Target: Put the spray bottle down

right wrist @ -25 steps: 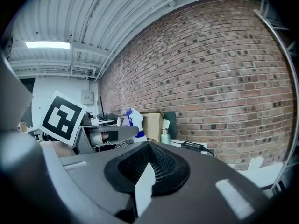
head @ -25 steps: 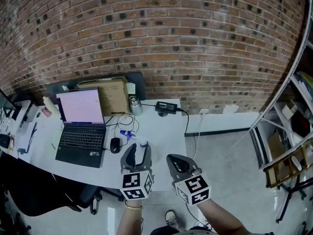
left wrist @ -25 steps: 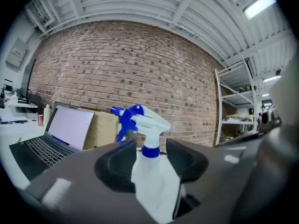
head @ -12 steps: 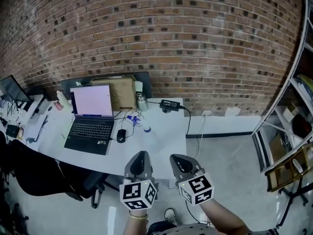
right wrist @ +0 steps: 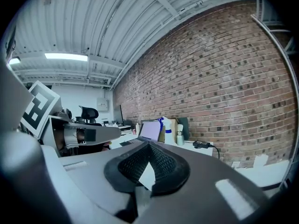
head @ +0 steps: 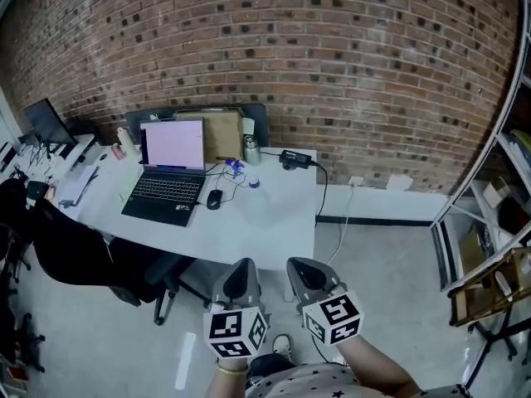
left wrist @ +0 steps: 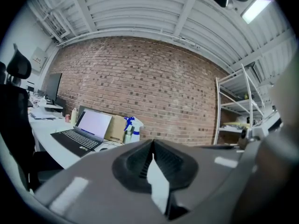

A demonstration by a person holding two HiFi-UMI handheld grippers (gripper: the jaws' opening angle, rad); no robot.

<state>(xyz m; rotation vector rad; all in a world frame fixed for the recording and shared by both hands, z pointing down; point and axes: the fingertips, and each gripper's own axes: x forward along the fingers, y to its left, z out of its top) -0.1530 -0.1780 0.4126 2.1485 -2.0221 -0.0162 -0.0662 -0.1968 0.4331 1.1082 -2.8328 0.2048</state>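
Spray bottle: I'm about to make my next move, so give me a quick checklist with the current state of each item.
1. Spray bottle is down on the table: ok. It stands upright near the laptop.
2. Bottle's base sits flat: cannot tell. The left gripper view hides its base, and it is too small to judge in the head view.
3. Left gripper is free of the bottle: ok. Jaws together, nothing between them.
4. Right gripper is empty: ok. Jaws together, nothing held.
5. Both grippers are clear of the table: ok. In the head view they hang over the floor, short of the table's near edge.
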